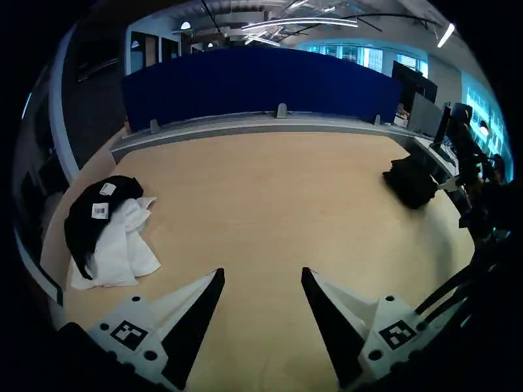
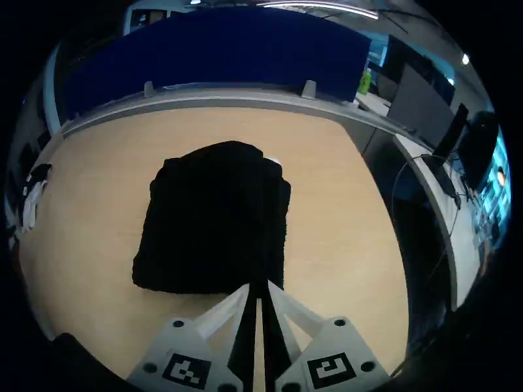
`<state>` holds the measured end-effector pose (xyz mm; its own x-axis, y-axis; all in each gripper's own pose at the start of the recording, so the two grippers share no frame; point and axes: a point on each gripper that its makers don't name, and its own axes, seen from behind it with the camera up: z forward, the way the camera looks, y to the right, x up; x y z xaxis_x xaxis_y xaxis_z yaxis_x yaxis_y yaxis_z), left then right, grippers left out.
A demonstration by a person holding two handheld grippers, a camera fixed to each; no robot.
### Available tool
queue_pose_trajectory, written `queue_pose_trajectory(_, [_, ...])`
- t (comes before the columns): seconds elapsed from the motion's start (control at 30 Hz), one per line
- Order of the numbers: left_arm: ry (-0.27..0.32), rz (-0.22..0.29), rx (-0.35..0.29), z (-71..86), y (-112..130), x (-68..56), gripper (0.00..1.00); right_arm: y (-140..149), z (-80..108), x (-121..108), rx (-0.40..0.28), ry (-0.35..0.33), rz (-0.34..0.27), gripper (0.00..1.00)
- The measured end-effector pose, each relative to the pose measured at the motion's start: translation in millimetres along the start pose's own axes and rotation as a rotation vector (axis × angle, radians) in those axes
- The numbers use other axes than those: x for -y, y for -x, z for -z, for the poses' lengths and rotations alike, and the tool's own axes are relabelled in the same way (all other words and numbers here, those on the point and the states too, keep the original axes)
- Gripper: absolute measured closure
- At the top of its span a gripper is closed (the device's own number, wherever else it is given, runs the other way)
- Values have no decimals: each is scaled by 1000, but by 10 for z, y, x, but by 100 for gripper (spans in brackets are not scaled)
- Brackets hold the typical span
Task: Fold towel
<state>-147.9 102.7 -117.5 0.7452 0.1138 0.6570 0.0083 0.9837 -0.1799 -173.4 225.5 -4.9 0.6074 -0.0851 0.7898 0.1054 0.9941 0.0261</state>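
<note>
On the big wooden table (image 1: pixel 281 196), the middle looks kept free for folding. The black towel (image 2: pixel 216 222) lies flat in front of the right gripper, folded into 1 neat block. A pile of white and black towels (image 1: pixel 111 235) sits by the table's edge, likely next in line. The left gripper (image 1: pixel 261 274) hovers with its 2 fingers wide apart, holding nothing. The right gripper (image 2: pixel 259 287) has its fingers together at the towel's near edge. I cannot tell if cloth is pinched.
</note>
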Motion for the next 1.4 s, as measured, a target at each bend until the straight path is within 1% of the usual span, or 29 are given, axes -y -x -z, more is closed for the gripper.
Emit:
queue_pose_trajectory(0.2, [3, -2, 2, -15, -10, -15, 13, -55, 28, -6, -22, 3, 15, 94])
queue_pose_trajectory(0.27, [4, -2, 2, -19, -13, -22, 13, -68, 42, -18, -25, 5, 17, 92])
queue_pose_trajectory(0.33, [5, -4, 2, -21, -16, -28, 13, -71, 57, -42, -28, 13, 21, 86])
queue_pose_trajectory(0.47, [6, -9, 3, -24, -20, -33, 13, -38, 88, -103, -31, 35, 29, 65])
queue_pose_trajectory(0.53, [6, -10, 3, -28, -22, -35, 13, -13, 107, -123, -33, 41, 29, 59])
queue_pose_trajectory(0.6, [7, -8, 4, -33, -25, -38, 13, 8, 126, -136, -36, 43, 27, 48])
queue_pose_trajectory(0.67, [9, -8, 3, -35, -32, -46, 13, 5, 148, -148, -45, 46, 25, 27])
queue_pose_trajectory(0.73, [10, -9, 2, -39, -37, -54, 13, -9, 170, -154, -54, 46, 23, 17])
queue_pose_trajectory(0.8, [12, -11, 1, -44, -40, -64, 13, -31, 192, -154, -63, 43, 22, 14])
queue_pose_trajectory(0.87, [14, -12, 0, -49, -46, -80, 13, -68, 210, -151, -71, 42, 24, 5])
queue_pose_trajectory(1.03, [17, -13, -1, -55, -55, -108, 13, -161, 238, -118, -88, 33, 32, 5])
queue_pose_trajectory(1.2, [16, -12, -1, -58, -61, -106, 13, -280, 247, -42, -112, 17, 35, 5])
queue_pose_trajectory(1.4, [8, -7, -1, -54, -58, -84, 13, -540, 192, 111, -145, -13, 44, 5])
